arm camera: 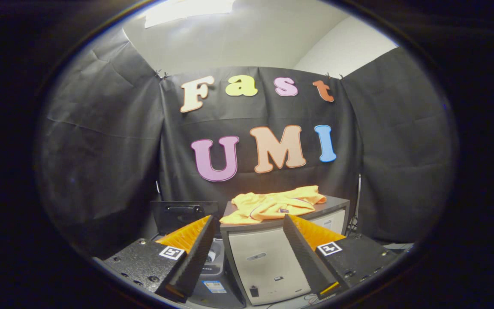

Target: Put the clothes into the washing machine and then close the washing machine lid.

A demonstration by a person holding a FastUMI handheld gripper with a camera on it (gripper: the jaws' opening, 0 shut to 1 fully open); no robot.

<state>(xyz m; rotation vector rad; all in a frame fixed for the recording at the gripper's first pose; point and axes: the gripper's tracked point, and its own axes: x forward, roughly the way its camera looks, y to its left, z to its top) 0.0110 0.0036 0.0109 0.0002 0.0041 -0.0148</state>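
Two fingers (pixel 195 246) of the gripper (pixel 249 253) stand wide apart with nothing between them but air, one at 7 o'clock and one at 5 o'clock from the middle of the scene; a pale cabinet (pixel 268 266) shows in the gap between them, just ahead; its dark top (pixel 335 201) carries the clothes (pixel 272 205), a crumpled yellow-orange garment lying flat at 12 o'clock from the fingertips, beyond them and untouched; at 10 o'clock from the clothes, just beside the cabinet, the washer lid (pixel 185 214) stands up open, dark, against the black cloth wall (pixel 101 141); the washer (pixel 215 274) itself sits low at 7 o'clock from the cabinet, partly hidden behind the left finger; its opening cannot be made out; white ceiling (pixel 247 38) shows above the cloth at 12 o'clock
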